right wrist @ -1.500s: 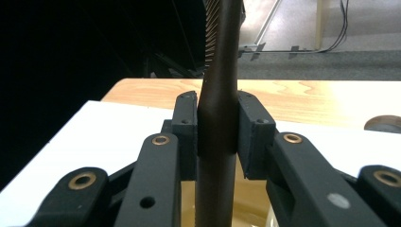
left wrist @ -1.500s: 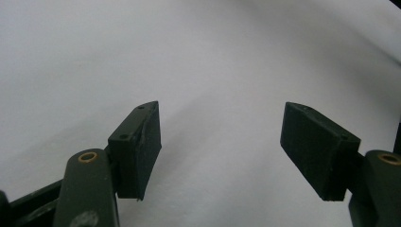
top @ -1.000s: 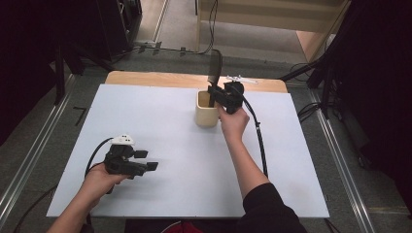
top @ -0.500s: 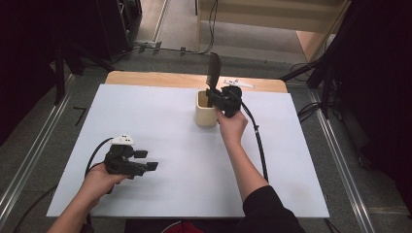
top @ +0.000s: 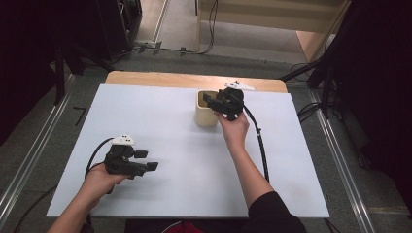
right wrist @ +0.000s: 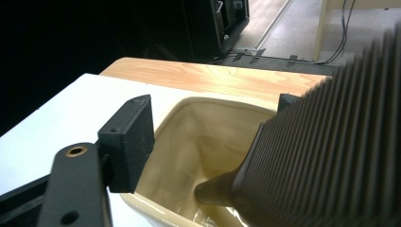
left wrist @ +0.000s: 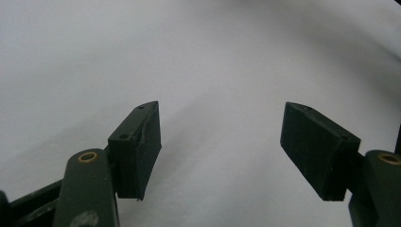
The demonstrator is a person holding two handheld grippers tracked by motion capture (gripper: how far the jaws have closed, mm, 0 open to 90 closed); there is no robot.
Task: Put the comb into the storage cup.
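Now right gripper (top: 212, 100) over cream cup (top: 205, 115), jaws apart beside ribbed black brush (right wrist: 331, 142) inside, left gripper (top: 145, 160) wide open, holding nothing, above white table (top: 170, 126)

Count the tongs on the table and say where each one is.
2. The left tongs are near the front left of the white table, open and holding nothing. The right tongs are over the beige cup at the back, beside a black ribbed comb.
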